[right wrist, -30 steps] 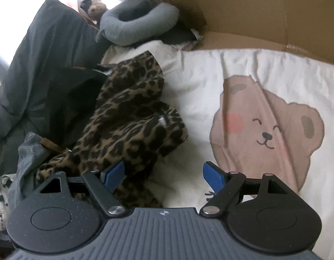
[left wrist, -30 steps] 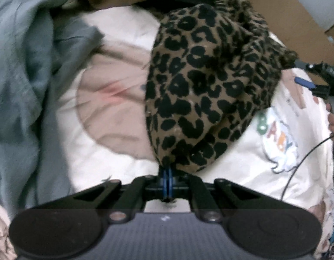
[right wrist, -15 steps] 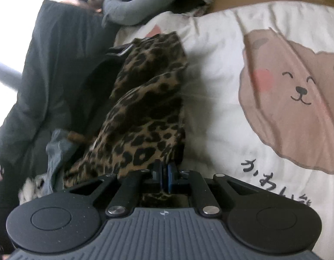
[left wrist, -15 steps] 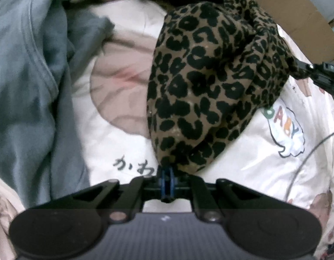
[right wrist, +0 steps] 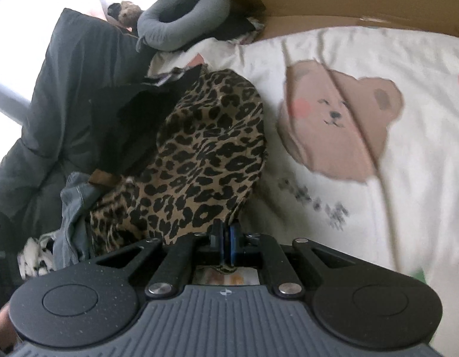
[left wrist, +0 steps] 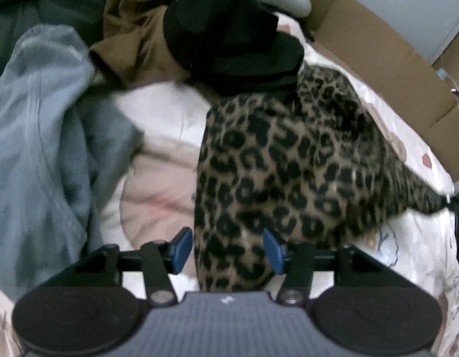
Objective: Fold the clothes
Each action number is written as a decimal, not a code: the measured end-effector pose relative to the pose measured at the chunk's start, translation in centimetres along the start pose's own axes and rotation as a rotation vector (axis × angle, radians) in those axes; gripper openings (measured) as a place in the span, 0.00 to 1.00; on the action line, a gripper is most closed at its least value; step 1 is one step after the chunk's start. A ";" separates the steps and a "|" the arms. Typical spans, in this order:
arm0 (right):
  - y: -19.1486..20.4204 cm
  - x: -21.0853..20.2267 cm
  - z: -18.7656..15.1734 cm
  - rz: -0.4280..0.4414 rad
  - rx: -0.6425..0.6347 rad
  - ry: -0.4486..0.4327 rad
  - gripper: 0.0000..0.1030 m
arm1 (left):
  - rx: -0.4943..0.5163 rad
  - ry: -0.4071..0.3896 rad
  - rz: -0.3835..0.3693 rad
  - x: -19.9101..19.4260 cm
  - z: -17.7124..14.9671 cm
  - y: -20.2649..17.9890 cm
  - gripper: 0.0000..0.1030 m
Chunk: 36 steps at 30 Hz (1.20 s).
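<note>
Left hand-held gripper (left wrist: 228, 248) freshly parted around leopard garment (left wrist: 277, 178); right hand-held gripper (right wrist: 226, 245) clenching its corner.

A home bedroom: a bed spread with a cream quilt printed with a brown cartoon bear (right wrist: 342, 125), a curved grey neck pillow (right wrist: 181, 20), a heap of loose clothes (left wrist: 39, 136), and flattened brown cardboard (left wrist: 387, 56) along the edge.

The left gripper (left wrist: 228, 248) has just been opening; its blue pads (left wrist: 181, 250) stand apart on either side of the leopard-print garment (left wrist: 288, 175), not pressing it. The garment's far right corner is drawn out taut. Beyond the garment sits a black hat (left wrist: 229, 35), with brown cloth (left wrist: 134, 29) beside it. Left of the garment lies grey-blue clothing (left wrist: 42, 136). Under it spreads a white printed sheet (left wrist: 164, 119).
</note>
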State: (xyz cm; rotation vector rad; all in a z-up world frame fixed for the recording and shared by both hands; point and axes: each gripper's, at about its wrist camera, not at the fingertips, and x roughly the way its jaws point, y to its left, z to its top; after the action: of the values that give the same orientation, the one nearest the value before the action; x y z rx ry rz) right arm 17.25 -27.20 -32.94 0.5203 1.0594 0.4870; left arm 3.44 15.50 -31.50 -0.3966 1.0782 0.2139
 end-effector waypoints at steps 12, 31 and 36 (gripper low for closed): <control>-1.8 -4.5 -6.4 -0.084 0.042 0.128 0.02 | 0.048 -0.109 -0.012 1.1 5.2 -1.8 0.60; -2.5 -6.5 -4.5 -0.084 -0.028 0.228 0.45 | 0.133 -0.144 -0.003 4.4 9.1 -4.0 0.78; -4.0 -4.8 -1.2 -0.135 -0.078 0.138 0.50 | 0.106 -0.123 -0.006 5.8 9.2 -3.9 0.79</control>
State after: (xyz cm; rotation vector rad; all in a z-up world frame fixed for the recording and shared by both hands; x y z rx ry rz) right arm 14.67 -32.97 -32.59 0.3474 1.1942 0.4472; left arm 14.96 15.60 -32.07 -0.2877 0.9629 0.1723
